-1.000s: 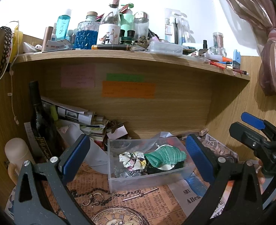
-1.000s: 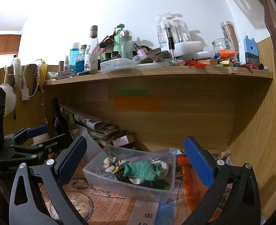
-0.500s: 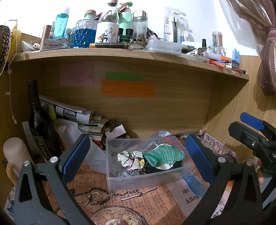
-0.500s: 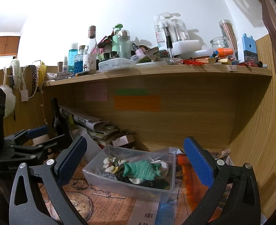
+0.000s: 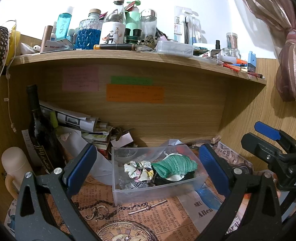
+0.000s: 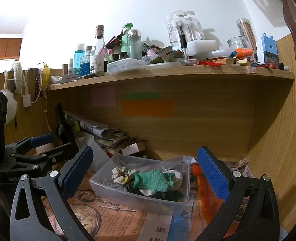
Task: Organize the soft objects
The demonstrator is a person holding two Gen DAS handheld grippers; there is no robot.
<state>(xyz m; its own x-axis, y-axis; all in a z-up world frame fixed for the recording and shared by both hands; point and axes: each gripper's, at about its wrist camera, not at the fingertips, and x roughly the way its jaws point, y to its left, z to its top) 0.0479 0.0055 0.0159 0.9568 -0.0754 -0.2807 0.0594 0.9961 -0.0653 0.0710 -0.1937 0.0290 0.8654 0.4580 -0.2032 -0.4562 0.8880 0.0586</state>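
Both the left tongs [image 5: 146, 170] and the right tongs [image 6: 146, 172] are hovering wide open and empty, with the box [image 5: 148, 192] of soft things lying between their tips, so reaching in is risking to push this light box.

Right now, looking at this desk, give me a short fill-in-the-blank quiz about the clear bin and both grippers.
1. The green knitted piece lies inside the clear ____ bin.
2. The left gripper and the right gripper both have their jaws ____.
3. The sticky note right under the green note is ____.
4. The dark wine bottle stands to the ____ of the bin.

Missing words: plastic; open; orange; left
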